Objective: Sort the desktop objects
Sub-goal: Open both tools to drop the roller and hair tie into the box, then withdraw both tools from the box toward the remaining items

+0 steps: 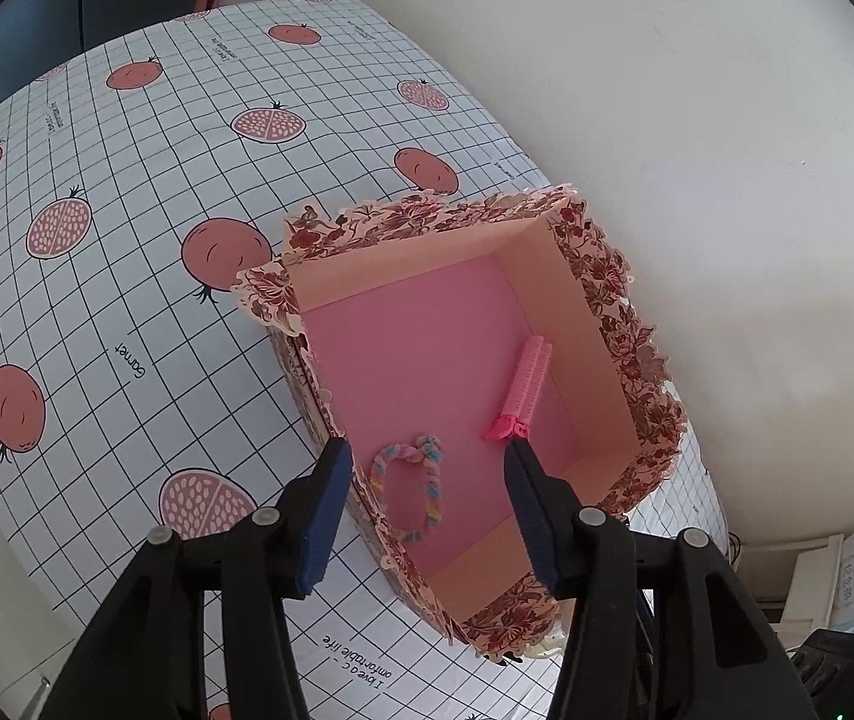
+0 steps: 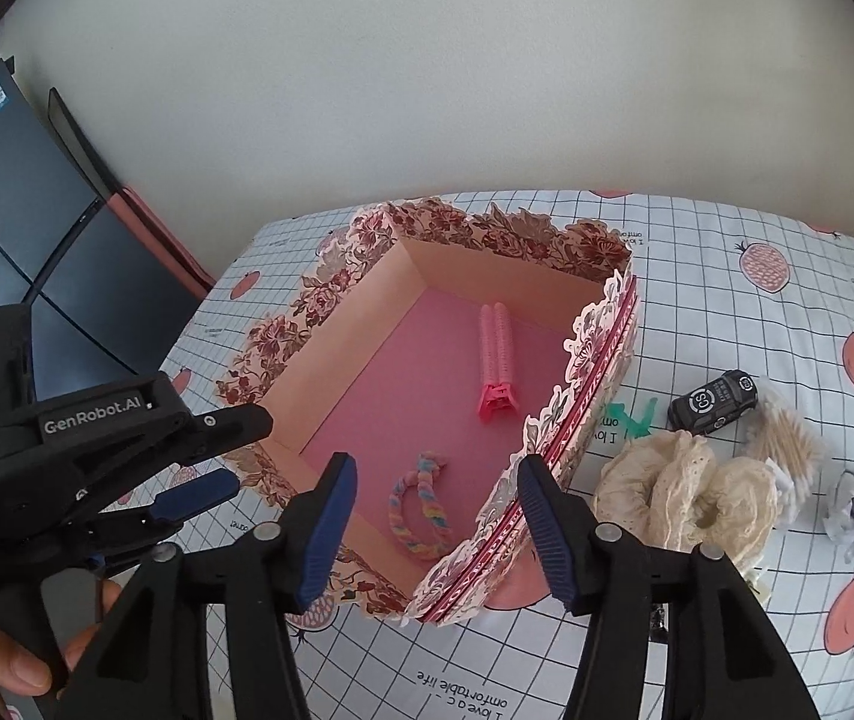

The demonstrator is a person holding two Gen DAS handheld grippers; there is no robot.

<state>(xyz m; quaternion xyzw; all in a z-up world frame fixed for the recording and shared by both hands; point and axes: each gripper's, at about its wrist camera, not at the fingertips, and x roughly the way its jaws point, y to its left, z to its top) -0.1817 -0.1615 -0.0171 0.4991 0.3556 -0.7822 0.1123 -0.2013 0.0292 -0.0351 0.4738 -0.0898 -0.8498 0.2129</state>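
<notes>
I am holding both grippers, left gripper (image 1: 424, 456) and right gripper (image 2: 436, 474), open and empty above the floral cardboard box (image 2: 331, 354); the pink ribbed hair clip (image 2: 496, 360) is lying lengthwise, its clasp end nearest me.

The black plastic left gripper (image 2: 220, 462) carries white "GenRobot.AI" lettering behind its jaws; both tools wear ribbed blue pads (image 1: 325, 525) (grey round pivot screws just behind them) on black arms.

Left gripper (image 1: 424, 459) jaws apart over floral-rimmed pink cardboard box (image 1: 583, 276); pastel braided hair tie (image 1: 409, 489) and pink hair-roller clip (image 1: 520, 390) inside, right finger possibly touching clip.
</notes>
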